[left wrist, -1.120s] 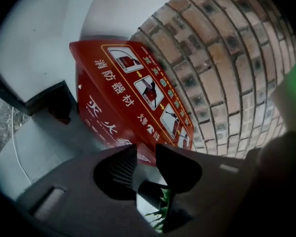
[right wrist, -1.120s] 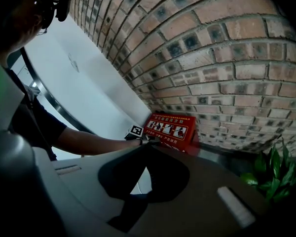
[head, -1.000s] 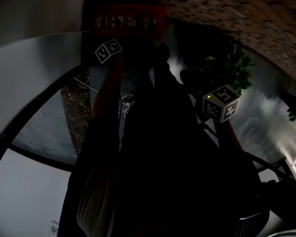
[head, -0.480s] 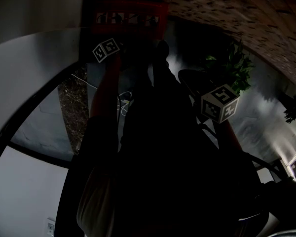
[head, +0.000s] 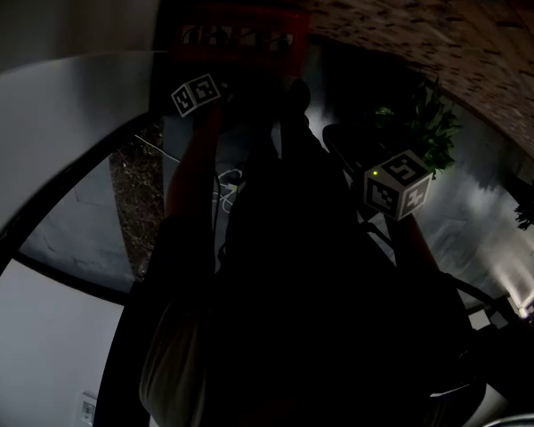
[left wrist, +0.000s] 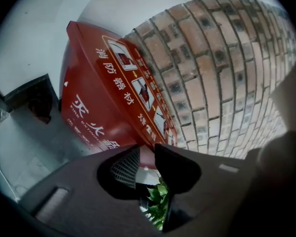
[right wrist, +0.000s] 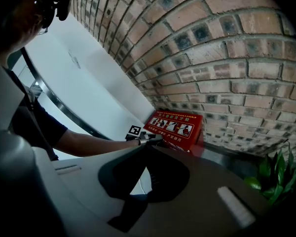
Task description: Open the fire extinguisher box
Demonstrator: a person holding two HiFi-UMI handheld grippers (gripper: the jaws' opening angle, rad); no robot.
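Centre the left tool [left wrist: 147,151], jaws released though just closing in, on the lid edge of the red fire extinguisher box [left wrist: 98,107] below the brick wall [left wrist: 212,73]. Clamp firmly before lifting. Keep the clenched, empty right tool [right wrist: 148,145] clear.

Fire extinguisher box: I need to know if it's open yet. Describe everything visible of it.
The fire extinguisher box is red, with white lettering on its front and pictograms on its top panel. It looks closed, standing against the brick wall. The left tongs, jaws apart but just closing, reach its edge with red showing between them; contact unclear.
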